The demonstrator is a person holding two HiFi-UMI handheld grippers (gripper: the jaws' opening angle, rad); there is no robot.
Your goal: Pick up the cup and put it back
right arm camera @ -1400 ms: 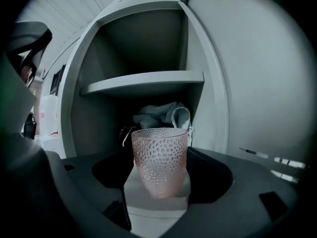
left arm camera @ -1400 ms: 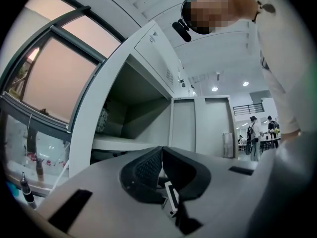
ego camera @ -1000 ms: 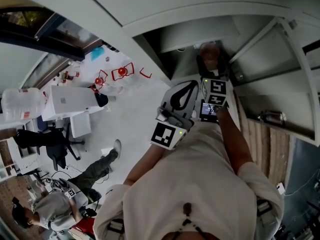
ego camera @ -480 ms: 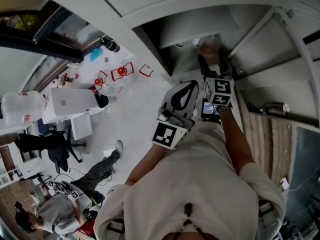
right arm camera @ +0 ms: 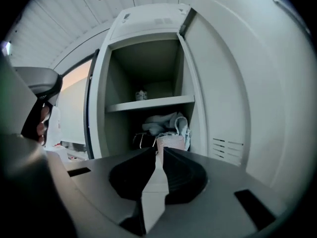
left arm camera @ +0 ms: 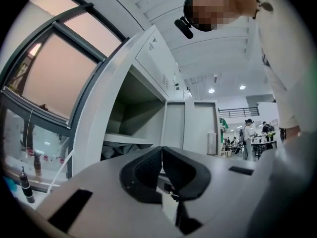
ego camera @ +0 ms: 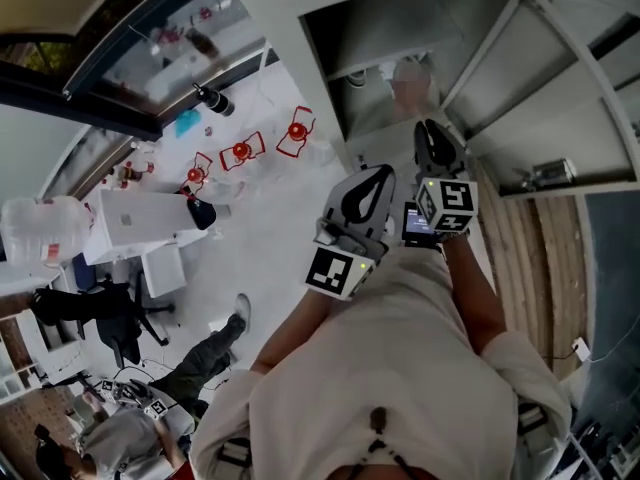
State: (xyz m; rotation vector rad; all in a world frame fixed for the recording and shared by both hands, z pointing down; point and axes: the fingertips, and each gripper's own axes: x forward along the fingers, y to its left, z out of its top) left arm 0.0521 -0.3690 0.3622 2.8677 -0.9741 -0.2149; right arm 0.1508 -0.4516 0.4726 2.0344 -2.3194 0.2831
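**Cup** (right arm camera: 171, 142): seen in the lower compartment of the open locker (right arm camera: 101, 83), under the shelf (right arm camera: 148, 104). It lies dead ahead at 12 o'clock of the right gripper (right arm camera: 159, 150) and apart from it. Only its upper part is seen over the jaw tips.

**Right gripper:** the jaws have just been closing. They are now narrowed to a slit, with nothing between them.

**Left gripper** (left arm camera: 161, 148): the jaws are pressed together and empty. It is held at 9 o'clock of the right one, outside the locker.

**Handling, as judged:**
- The cup is small and pale, likely paper or thin plastic.
- It is probably light, and the wall easily dented.
- It is best taken across the mid wall with a gentle squeeze and kept upright.

**Edges:**
- The shelf lip is at 12 o'clock, above the cup.
- A white cloth bundle (right arm camera: 166, 123) is close behind it.
- A dark thing (right arm camera: 142, 139) is just beside the cup at 9 o'clock.
- The door (right arm camera: 233, 93) is swung open at 3 o'clock.

Open room is found only at 6 o'clock, straight back out.
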